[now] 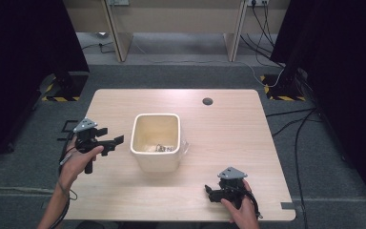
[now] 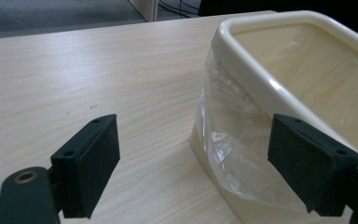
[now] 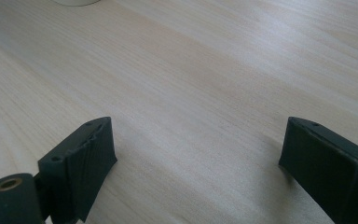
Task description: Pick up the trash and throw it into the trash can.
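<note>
Grey carpet rm; wood table (image 1: 228, 143) w/ cream bin (image 1: 155, 141), cables.

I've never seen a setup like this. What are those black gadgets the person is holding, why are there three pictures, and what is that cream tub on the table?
There is no robot arm here: a person holds a hand tool in each hand, each ending in two black jaws. The large picture comes from a fixed camera above the wooden table. There the left gripper sits beside the cream bin, and the right gripper rests near the table's front edge.

The other two pictures come from small cameras riding on the tools, looking out between their jaws. The left gripper's view shows the bin's rim and the clear plastic liner hanging over its side. The right gripper's view shows bare tabletop.

Both grippers are open and hold nothing. Some small items lie at the bottom of the bin, too small to identify.
</note>
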`<state>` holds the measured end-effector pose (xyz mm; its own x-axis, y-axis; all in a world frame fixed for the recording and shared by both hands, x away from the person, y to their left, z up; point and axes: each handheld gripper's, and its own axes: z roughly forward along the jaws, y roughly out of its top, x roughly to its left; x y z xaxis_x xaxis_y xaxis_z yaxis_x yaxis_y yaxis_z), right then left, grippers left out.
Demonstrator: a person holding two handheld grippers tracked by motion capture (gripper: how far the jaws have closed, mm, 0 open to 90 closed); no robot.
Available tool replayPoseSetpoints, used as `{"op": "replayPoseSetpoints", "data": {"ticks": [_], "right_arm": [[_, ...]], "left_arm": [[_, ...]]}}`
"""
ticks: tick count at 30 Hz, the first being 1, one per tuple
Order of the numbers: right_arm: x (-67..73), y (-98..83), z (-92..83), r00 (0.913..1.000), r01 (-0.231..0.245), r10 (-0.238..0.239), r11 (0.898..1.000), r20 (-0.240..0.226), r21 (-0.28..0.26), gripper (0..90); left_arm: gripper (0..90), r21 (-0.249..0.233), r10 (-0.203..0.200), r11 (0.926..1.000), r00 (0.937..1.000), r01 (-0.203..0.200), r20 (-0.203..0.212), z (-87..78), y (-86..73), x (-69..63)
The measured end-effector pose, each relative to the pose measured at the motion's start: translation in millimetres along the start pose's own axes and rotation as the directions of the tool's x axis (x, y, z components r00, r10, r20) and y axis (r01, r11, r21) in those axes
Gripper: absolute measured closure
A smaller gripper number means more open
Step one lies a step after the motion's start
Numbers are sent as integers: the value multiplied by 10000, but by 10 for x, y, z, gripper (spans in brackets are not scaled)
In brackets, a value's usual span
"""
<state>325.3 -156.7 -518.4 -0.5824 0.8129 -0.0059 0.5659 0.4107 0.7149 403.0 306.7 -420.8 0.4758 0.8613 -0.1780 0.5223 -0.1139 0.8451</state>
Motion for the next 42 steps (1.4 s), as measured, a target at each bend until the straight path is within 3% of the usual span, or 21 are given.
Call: {"op": "replayPoseSetpoints", "data": {"ticks": [4, 11, 17, 42], "right_arm": [[0, 0, 0, 10000, -1, 1, 10000, 3, 0, 101], [-1, 0, 0, 10000, 12, -12, 10000, 2, 3, 101], [0, 0, 0, 10000, 2, -2, 10000, -2, 1, 101], [0, 0, 0, 10000, 1, -1, 10000, -1, 1, 101]], "left_arm": [[161, 88, -119, 9999, 9999, 119, 9, 26, -106, 31], [161, 286, -185, 9994, 9991, 196, -371, 105, -376, 95], [161, 457, -281, 9985, 9990, 297, -351, 169, -533, 115], [161, 950, -302, 9950, 9993, 322, -229, 323, -852, 62]]}}
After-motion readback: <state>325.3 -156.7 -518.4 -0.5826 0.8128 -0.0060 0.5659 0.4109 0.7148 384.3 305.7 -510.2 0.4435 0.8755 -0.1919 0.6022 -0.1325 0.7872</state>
